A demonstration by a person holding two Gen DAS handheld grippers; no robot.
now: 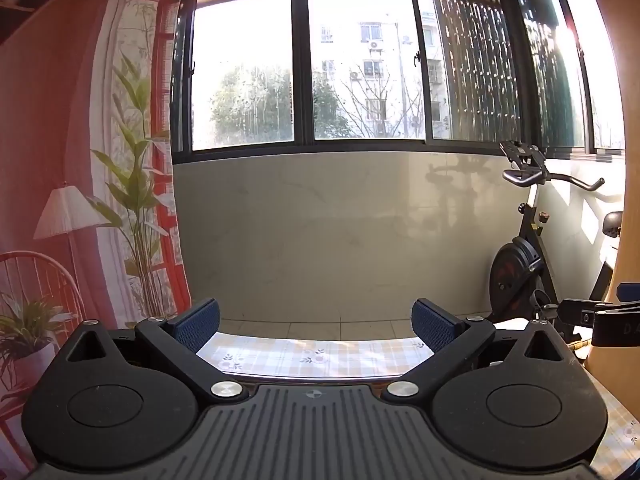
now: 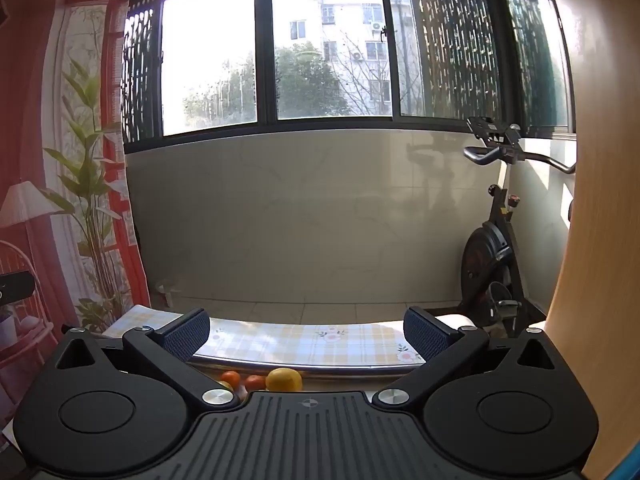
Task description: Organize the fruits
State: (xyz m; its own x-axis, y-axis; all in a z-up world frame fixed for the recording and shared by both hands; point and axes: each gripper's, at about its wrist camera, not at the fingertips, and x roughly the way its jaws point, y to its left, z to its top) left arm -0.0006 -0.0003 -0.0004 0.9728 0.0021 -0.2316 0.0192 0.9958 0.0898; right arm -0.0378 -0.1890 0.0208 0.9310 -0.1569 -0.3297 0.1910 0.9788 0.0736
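Note:
In the right wrist view a yellow lemon-like fruit (image 2: 284,379) and two small orange fruits (image 2: 231,378) (image 2: 255,381) show just past the gripper body, low on the table with the checked floral cloth (image 2: 320,342). My right gripper (image 2: 306,334) is open and empty, held above the table and facing the window. My left gripper (image 1: 316,326) is open and empty over the same cloth (image 1: 320,354); no fruit shows in its view. The right gripper's body (image 1: 600,318) shows at the right edge of the left wrist view.
An exercise bike (image 2: 494,248) stands at the right by the tiled wall under the windows. A printed curtain with plants and a lamp (image 1: 80,200) hangs at the left. A wooden panel (image 2: 592,200) rises close on the right.

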